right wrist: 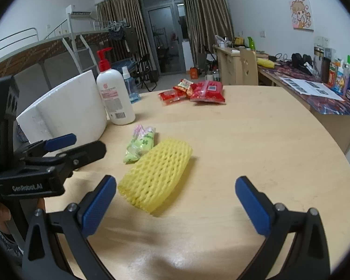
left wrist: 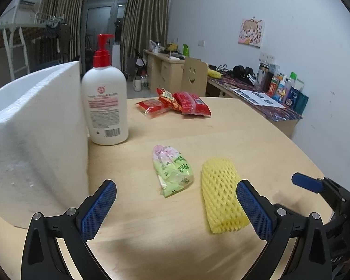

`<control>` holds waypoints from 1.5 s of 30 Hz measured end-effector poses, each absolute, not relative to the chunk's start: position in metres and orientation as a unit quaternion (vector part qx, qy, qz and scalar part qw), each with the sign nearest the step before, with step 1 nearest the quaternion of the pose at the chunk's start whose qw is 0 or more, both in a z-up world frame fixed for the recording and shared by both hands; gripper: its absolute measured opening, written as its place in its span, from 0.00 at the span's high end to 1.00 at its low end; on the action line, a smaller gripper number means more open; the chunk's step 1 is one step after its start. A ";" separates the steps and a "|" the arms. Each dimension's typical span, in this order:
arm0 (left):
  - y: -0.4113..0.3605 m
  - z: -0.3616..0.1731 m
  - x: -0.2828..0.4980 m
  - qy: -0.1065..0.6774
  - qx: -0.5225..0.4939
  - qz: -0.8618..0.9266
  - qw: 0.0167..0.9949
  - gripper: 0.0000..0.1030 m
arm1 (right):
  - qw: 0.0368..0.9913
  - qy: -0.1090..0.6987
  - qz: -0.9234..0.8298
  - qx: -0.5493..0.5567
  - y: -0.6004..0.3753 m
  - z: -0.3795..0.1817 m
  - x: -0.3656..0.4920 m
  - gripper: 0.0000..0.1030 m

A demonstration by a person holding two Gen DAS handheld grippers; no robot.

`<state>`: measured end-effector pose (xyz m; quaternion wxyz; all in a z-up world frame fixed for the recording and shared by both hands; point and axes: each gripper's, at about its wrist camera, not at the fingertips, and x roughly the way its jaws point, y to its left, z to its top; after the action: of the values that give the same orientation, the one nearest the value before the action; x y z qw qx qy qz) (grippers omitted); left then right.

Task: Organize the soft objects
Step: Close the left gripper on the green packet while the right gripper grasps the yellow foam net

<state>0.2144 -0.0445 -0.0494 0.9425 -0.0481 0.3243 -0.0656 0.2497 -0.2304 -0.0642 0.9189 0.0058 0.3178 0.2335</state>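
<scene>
Two tools over a round pale wooden worktop [left wrist: 256,126], both spread wide, nothing between the blue pads. Left tool [left wrist: 176,208] low over the near edge, beside a white foam box [left wrist: 35,128] standing at the worktop's left. Right tool [right wrist: 176,206] likewise empty, well apart from any object, with the left tool's black body seen at the left of the right wrist view.

Yellow foam fruit net [left wrist: 221,196] lying flat near the front, just inside the left tool's right pad in the left wrist view; same net [right wrist: 156,175] ahead of the right tool's left pad. Green-and-pink soft packet [left wrist: 172,171] just to the left of the net, apart from it in the left wrist view, edges seemingly meeting in the right wrist view. White lotion pump bottle with red pump [left wrist: 103,98] upright against the foam box corner. Small clear spray bottle [right wrist: 129,86] behind it. Three red snack packets [left wrist: 175,103] clustered at the far side, overlapping one another. Desk with bottles and papers [left wrist: 268,98] along the right wall.
</scene>
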 end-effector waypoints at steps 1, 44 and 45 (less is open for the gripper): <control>-0.046 -0.049 0.217 0.326 -0.046 -0.065 0.942 0.01 | 0.918 0.320 0.235 0.007 -0.230 -0.065 0.251 0.00; -0.042 -0.100 0.294 0.410 -0.059 -0.056 0.908 0.72 | 0.880 0.394 0.266 -0.005 -0.205 -0.089 0.297 0.00; -0.041 -0.098 0.293 0.406 -0.058 -0.055 0.911 0.73 | 0.879 0.395 0.266 -0.004 -0.205 -0.089 0.298 0.00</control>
<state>0.2928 -0.0412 -0.0984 0.9106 -0.0580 0.4055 -0.0553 0.2980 -0.2052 -0.0889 0.8793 -0.0041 0.3950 0.2659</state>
